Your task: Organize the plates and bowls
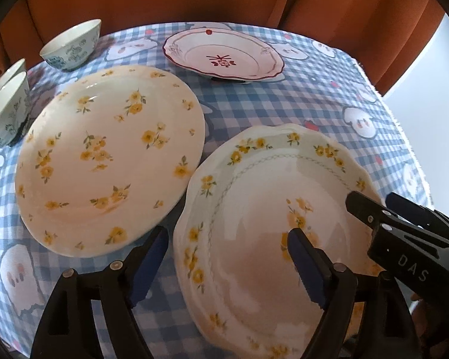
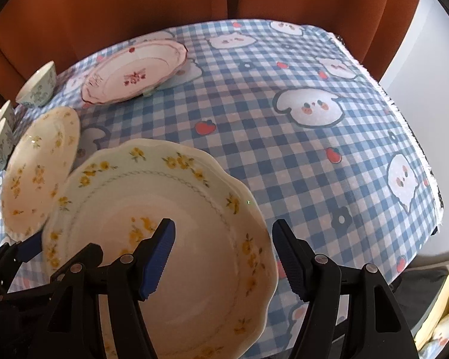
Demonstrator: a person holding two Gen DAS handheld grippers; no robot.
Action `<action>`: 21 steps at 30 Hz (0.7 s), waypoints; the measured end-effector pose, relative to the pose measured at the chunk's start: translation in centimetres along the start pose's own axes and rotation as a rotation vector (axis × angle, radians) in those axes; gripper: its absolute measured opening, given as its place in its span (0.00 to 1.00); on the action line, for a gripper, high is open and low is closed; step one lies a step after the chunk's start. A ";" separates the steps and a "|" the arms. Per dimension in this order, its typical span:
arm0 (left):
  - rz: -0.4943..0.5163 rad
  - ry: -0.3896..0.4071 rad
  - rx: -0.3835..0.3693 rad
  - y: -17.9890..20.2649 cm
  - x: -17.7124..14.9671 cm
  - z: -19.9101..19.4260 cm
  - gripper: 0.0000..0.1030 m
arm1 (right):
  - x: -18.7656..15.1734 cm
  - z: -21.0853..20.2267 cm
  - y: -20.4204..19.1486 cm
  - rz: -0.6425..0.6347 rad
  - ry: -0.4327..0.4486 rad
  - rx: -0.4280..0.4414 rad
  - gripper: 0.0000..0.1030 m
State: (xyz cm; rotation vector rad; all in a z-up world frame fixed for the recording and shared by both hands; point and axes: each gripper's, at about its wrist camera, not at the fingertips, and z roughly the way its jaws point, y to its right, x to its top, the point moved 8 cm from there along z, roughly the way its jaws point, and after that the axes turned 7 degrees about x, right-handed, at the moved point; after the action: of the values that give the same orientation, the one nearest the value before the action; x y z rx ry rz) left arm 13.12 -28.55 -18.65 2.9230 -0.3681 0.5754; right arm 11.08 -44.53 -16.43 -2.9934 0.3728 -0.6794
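Two hand-held grippers above a table covered with a blue checked tablecloth (image 2: 284,137) printed with cartoon figures. The left gripper (image 1: 227,257) has its fingers spread apart, straddling the left rim of the scalloped plate (image 1: 254,209), a cream dish edged with yellow flowers; one blue pad (image 1: 148,266) hangs outside the rim over the cloth, the other stands over the plate's well, and neither pad presses on the rim. The right gripper (image 2: 224,257) likewise has its fingers parted, straddling the right rim of the same plate (image 2: 170,239), with one pad (image 2: 158,263) above the well and the other outside the rim; no pad is seen pressing on the rim. In the left wrist view the right gripper (image 1: 371,203) appears at the plate's far right edge. Just beyond the left finger of the left gripper lies the round flowered plate (image 1: 110,155), close beside the scalloped plate; whether their rims touch cannot be told. Farther ahead of the fingers, well apart from both, sits the pink plate (image 1: 224,55) with a dark red rim. To the far left of the fingers stand three patterned bowls: one bowl (image 1: 73,45) alone, and a nearer pair of bowls (image 1: 7,107) side by side. An orange curtain (image 2: 164,0) hangs behind the table.
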 end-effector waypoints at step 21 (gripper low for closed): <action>0.058 0.126 0.078 -9.5 0.3 -6.9 0.87 | 0.0 -3.4 -12.9 -0.059 0.087 0.114 0.77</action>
State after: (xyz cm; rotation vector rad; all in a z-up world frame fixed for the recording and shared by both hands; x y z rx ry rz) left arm 13.45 -18.19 -13.11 2.9385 -0.4255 0.7948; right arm 12.47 -32.03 -12.03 -2.8843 0.2420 -0.8093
